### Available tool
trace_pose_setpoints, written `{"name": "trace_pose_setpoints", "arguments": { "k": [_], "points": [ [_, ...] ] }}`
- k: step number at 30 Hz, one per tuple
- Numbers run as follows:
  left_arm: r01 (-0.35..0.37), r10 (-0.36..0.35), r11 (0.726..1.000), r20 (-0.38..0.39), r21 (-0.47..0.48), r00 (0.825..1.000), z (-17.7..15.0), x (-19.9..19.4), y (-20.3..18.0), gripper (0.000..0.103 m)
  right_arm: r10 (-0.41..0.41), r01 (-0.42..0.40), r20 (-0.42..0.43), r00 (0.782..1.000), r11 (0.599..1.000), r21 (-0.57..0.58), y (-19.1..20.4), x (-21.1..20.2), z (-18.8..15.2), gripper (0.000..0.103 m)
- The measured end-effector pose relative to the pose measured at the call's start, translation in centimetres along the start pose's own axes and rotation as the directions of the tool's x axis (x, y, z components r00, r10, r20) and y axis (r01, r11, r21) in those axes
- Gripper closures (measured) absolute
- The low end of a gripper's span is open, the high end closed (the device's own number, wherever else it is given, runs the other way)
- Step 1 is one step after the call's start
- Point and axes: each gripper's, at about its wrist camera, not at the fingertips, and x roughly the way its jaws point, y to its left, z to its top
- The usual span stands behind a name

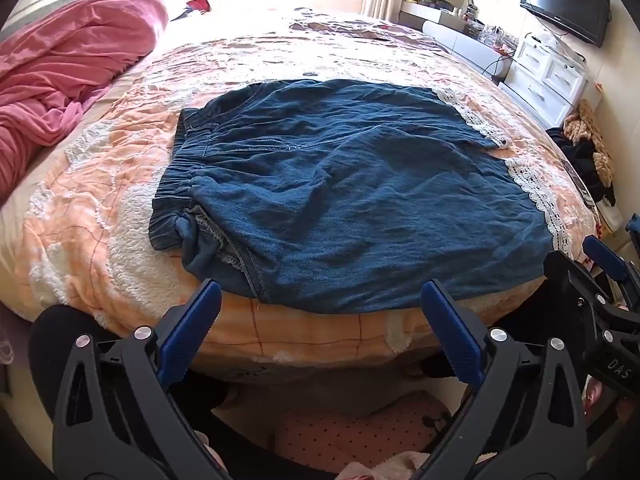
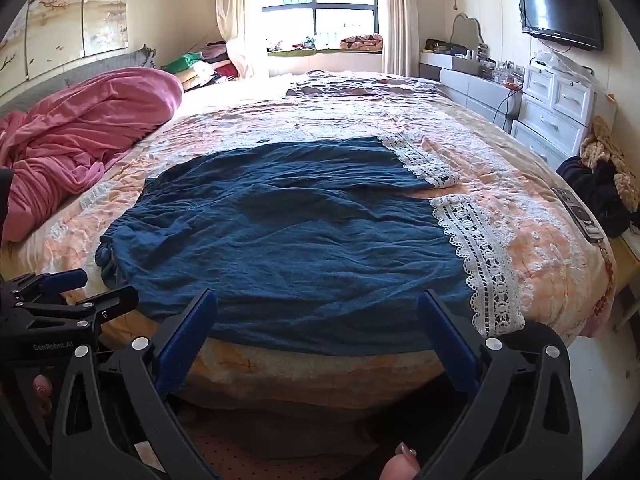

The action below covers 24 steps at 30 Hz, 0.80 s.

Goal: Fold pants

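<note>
Both tools hang just off the near edge of the bed, tilted downward toward it, and neither touches any cloth. The left tool (image 1: 320,304), black plastic arms tipped with blue ribbed pads, stands spread wide with nothing between its fingers; the right tool (image 2: 318,312), of the same build, is likewise spread wide and empty. In the left wrist view the right tool shows at the right edge, and in the right wrist view the left tool shows at the lower left, so the two sit side by side. The dark blue, crinkled cotton pants (image 1: 340,200) lie flat and wrinkled across the near part of the bed, their lower edge reaching the mattress edge just ahead of both tools. Their gathered elastic waistband (image 1: 176,184) lies to the left, partly bunched and turned over at its near corner, and the two short legs end at the right in wide white lace trim (image 2: 476,264). Under them spreads a peach and white quilted bedspread (image 1: 100,216) with a fluffy raised pattern. A rumpled pink blanket (image 1: 60,72) lies heaped at the far left of the bed.
</note>
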Motion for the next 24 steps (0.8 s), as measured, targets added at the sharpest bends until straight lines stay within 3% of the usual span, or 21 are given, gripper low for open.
{"name": "trace_pose_setpoints", "arguments": {
  "k": [24],
  "points": [
    [0.004, -0.004, 1.0, 0.003, 0.001, 1.0, 0.07, -0.18, 0.12, 0.009, 0.01, -0.01, 0.0, 1.0, 1.0, 0.01, -0.08, 0.23, -0.03, 0.004]
  ]
}}
